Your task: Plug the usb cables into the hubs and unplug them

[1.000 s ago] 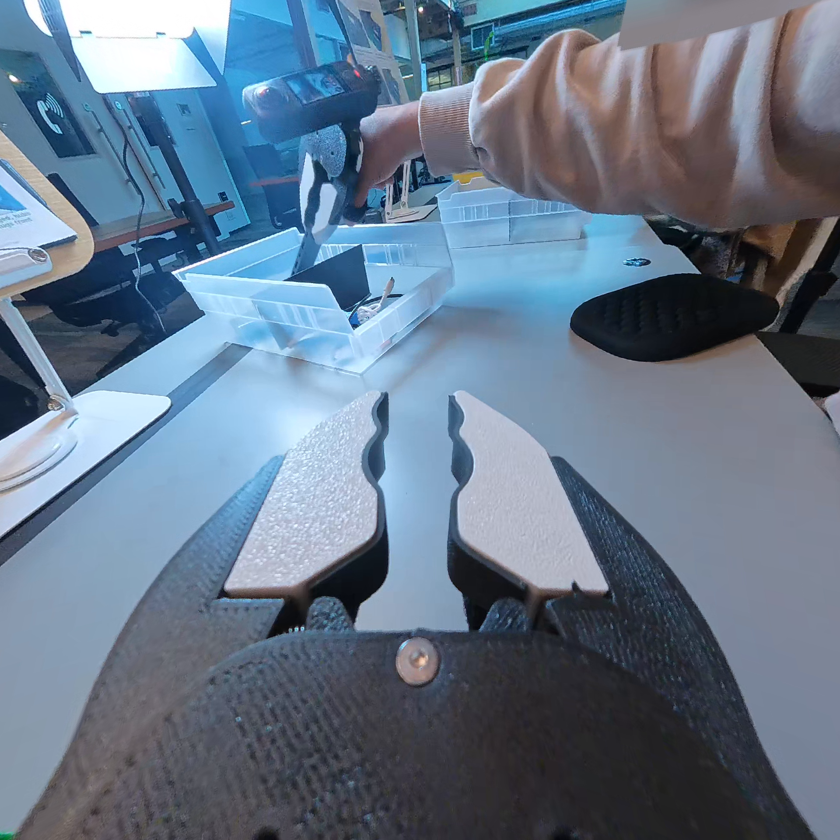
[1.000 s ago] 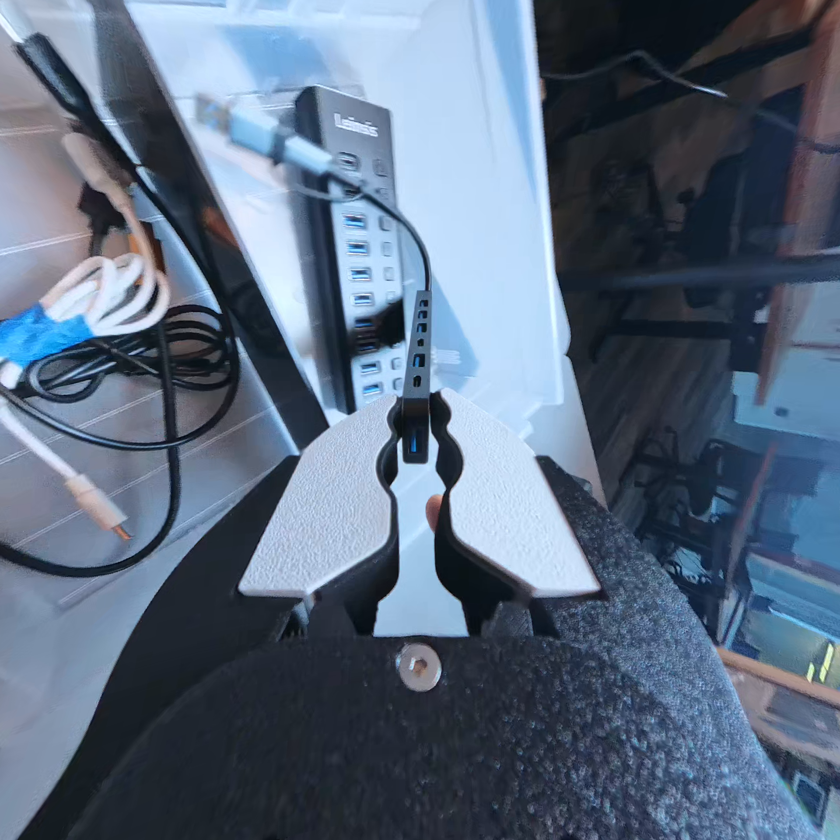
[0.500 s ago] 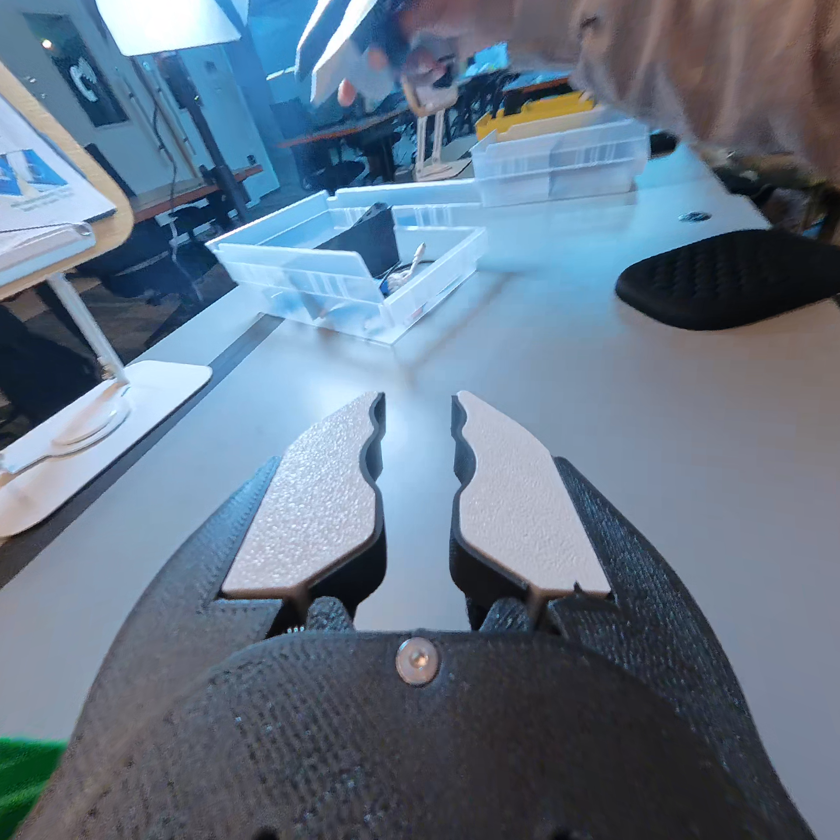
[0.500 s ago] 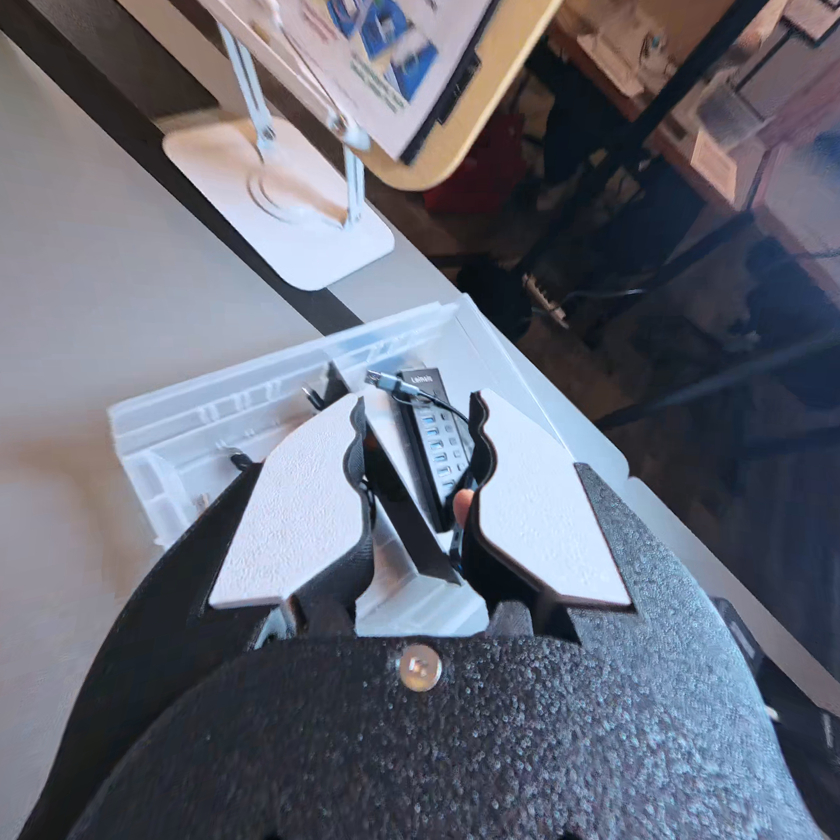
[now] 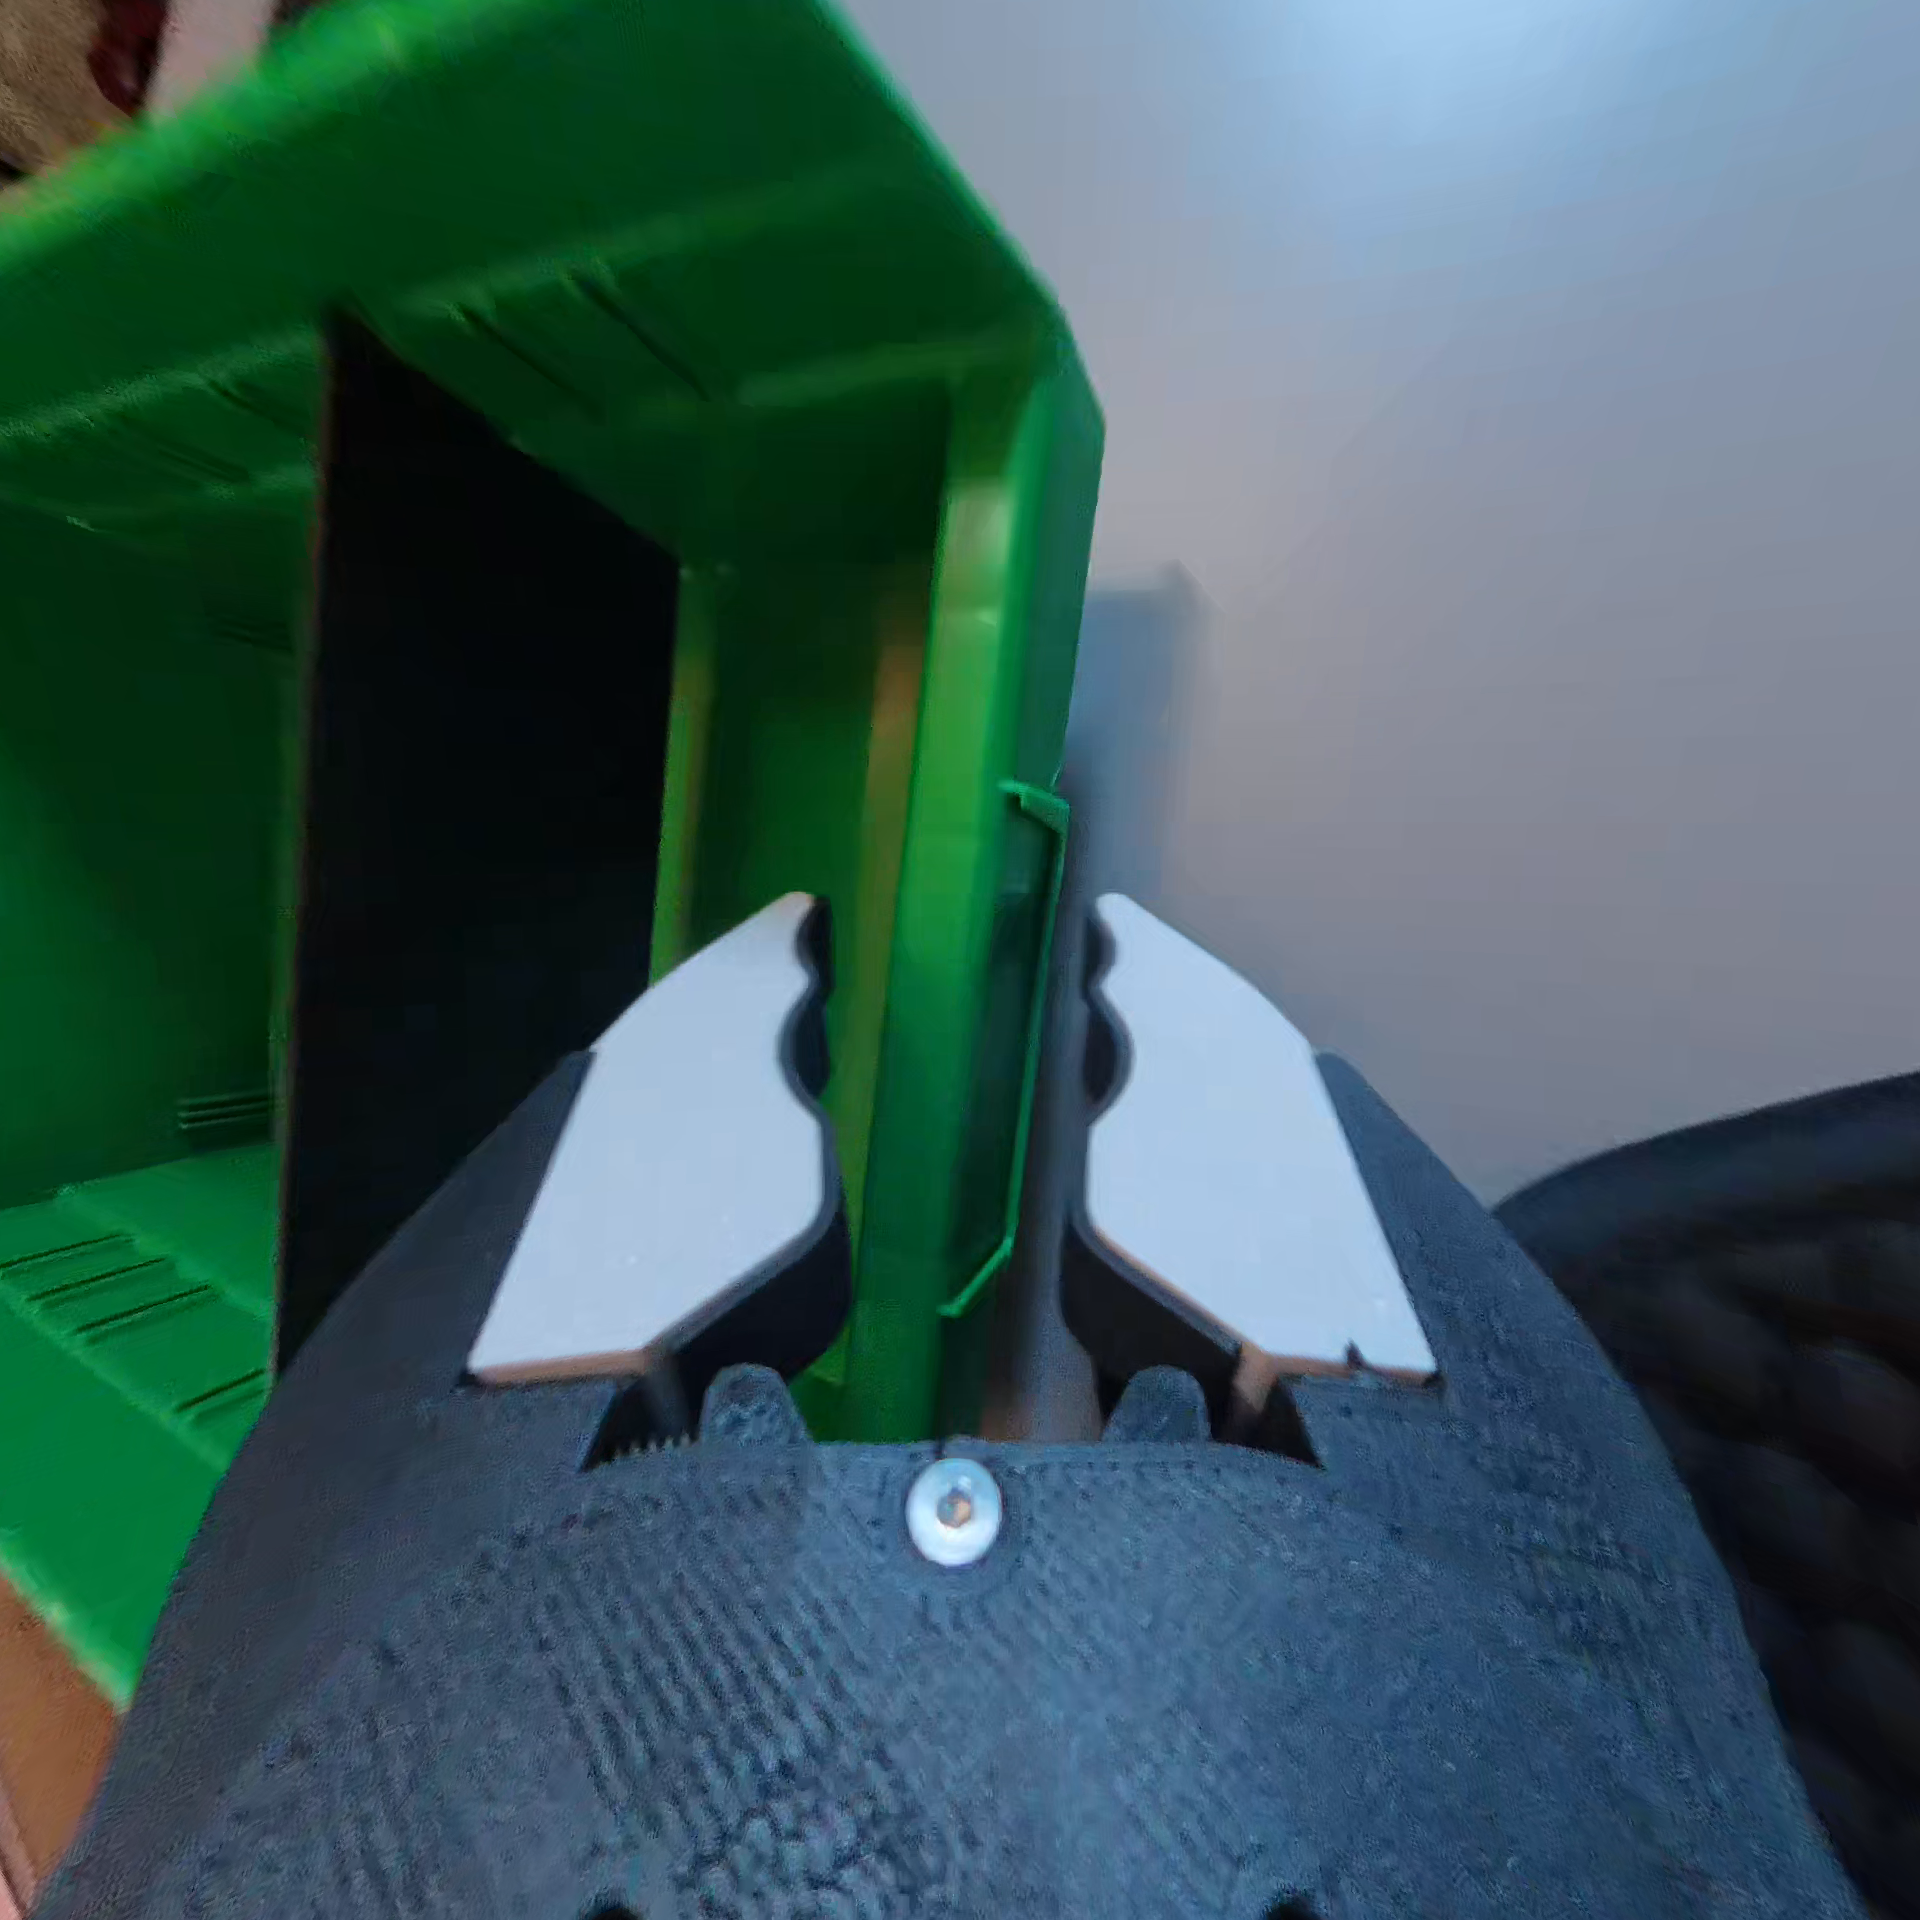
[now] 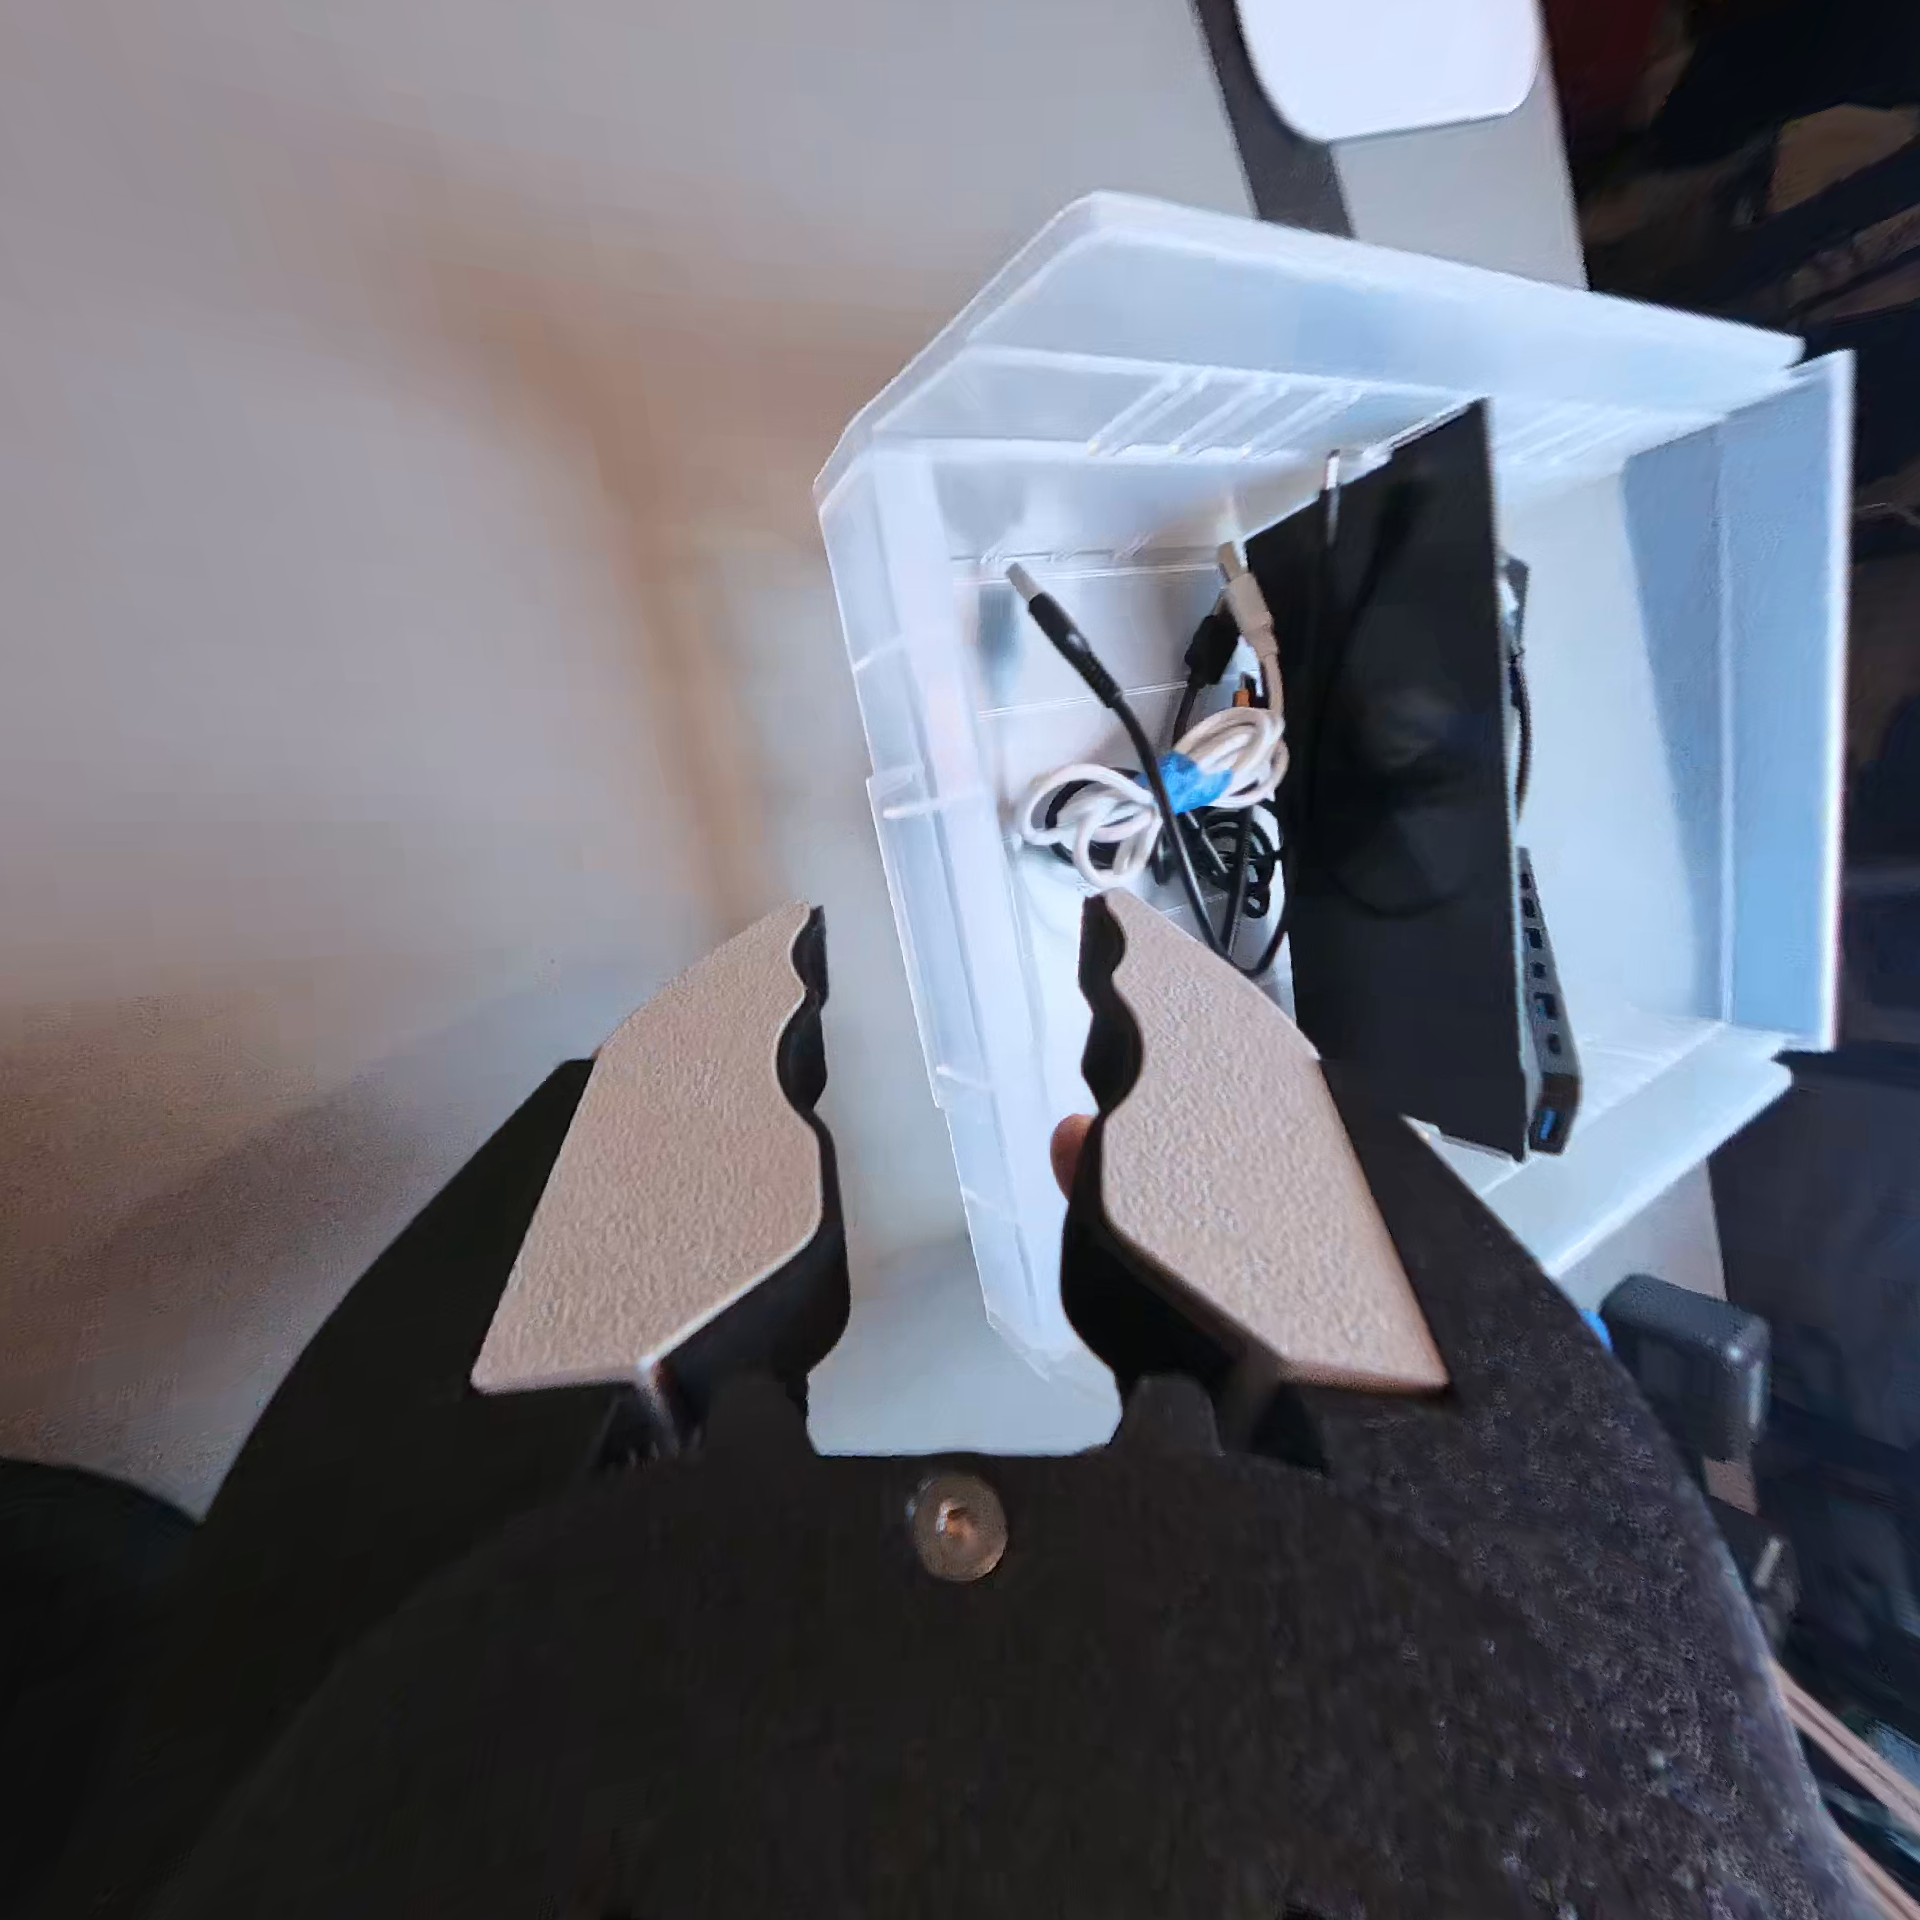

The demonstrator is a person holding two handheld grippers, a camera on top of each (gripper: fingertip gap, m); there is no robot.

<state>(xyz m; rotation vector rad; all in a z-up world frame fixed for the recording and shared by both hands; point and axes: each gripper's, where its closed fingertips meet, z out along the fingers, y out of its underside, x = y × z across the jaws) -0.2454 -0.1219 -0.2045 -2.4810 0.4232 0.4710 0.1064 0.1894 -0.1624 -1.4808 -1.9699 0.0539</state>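
Bench [image 5: 1507,436]: pale grey, matte, smooth, bare wherever it shows in both wrist views. At the near right of the left wrist view sits a black pad [image 5: 1766,1299] with a woven, dimpled surface.

Left tool [image 5: 956,914]: grey pebbled fingers on a black textured body, spread apart — straddling the rim wall of a green plastic bin [image 5: 727,312]. Whether the pads touch the wall cannot be told. The bin is glossy and ribbed, with a black divider panel [image 5: 468,831] standing inside it.

Right tool [image 6: 951,914]: fingers likewise spread, set either side of the near corner wall of a clear plastic tray [image 6: 935,831]; contact cannot be told. The tray is translucent white with ribbed walls, split by an upright black partition [image 6: 1392,779].

USB cables [image 6: 1153,800]: left of the partition, a loose tangle of thin black and white leads, one white coil bound with blue tape, a black plug end pointing to the far wall. Hub [image 6: 1543,987]: dark, slim, bar-shaped, with a row of ports, lying right of the partition and mostly hidden by it.

Far end — a white rounded base plate [image 6: 1382,62] on the bench; beyond the bench edge the room is dark and blurred.
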